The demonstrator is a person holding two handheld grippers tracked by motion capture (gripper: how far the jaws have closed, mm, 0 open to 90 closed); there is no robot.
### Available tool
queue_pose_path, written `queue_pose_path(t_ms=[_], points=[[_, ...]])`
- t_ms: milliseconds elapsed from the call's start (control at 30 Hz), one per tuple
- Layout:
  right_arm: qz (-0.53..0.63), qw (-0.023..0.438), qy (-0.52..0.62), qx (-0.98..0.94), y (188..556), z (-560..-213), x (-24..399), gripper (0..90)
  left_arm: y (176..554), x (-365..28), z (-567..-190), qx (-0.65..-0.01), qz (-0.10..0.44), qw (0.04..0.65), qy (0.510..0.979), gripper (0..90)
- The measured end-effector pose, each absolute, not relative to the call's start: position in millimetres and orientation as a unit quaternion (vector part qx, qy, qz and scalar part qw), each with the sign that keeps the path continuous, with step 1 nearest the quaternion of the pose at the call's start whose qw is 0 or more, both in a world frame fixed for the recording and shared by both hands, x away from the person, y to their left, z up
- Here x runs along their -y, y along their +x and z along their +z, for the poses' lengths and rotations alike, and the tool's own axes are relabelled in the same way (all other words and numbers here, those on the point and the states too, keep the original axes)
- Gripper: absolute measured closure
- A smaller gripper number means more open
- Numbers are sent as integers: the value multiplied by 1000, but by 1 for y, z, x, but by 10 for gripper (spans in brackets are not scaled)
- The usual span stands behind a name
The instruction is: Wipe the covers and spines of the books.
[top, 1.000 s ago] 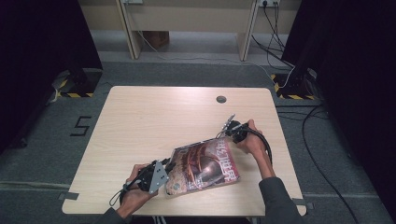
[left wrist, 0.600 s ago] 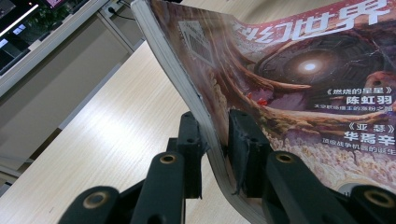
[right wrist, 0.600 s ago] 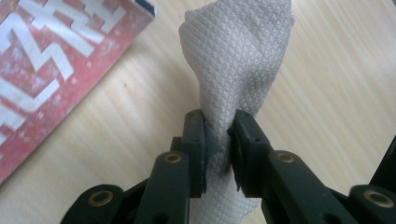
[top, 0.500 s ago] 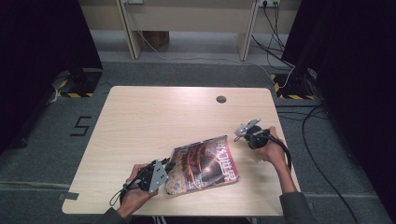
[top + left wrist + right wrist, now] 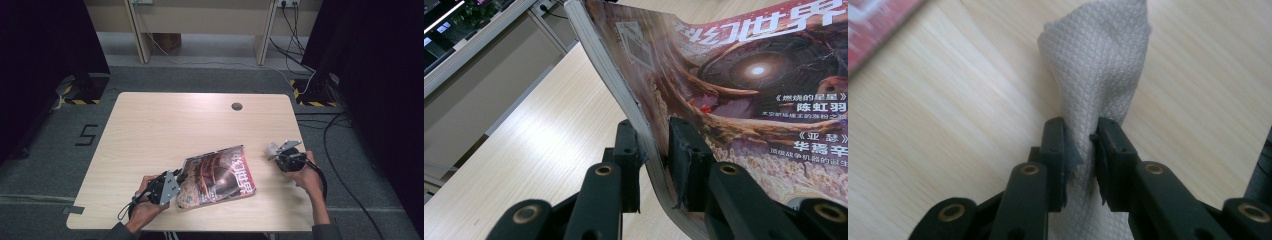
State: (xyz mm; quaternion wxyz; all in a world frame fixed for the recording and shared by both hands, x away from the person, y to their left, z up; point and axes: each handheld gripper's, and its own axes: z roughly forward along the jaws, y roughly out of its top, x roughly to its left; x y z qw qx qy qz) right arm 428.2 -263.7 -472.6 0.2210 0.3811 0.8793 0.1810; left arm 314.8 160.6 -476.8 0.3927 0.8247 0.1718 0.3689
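A magazine [image 5: 220, 175] with a red-brown cover and white Chinese lettering lies near the table's front edge, its left side lifted off the wood. My left gripper [image 5: 179, 179] is shut on that left edge. In the left gripper view the black jaws [image 5: 655, 135] pinch the bent spine of the magazine [image 5: 749, 75]. To the right of the magazine, my right gripper [image 5: 275, 151] is shut on a crumpled white cloth [image 5: 271, 147]. The right gripper view has the jaws [image 5: 1080, 132] clamped on the woven cloth [image 5: 1098, 60] just above the wood, with a magazine corner [image 5: 873, 30] at upper left.
The light wooden table [image 5: 175, 125] has a round cable hole [image 5: 236, 106] near its far edge. Grey carpet surrounds it, with a black "5" [image 5: 86, 135] marked at the left and cables [image 5: 335, 130] on the floor at the right. Dark curtains flank both sides.
My right gripper has carried the white cloth rightward, from the magazine's far right corner to near the table's right edge. The left gripper and magazine have stayed put.
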Motion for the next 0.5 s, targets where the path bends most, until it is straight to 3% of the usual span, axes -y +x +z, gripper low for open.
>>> queue_pose_path(t_ms=[267, 500], points=[[188, 212, 408, -868, 427, -479, 271, 667, 315, -161, -477, -174, 367, 394, 824, 752], [226, 229, 440, -839, 425, -464, 264, 451, 314, -161, -477, -173, 369, 395, 823, 752]])
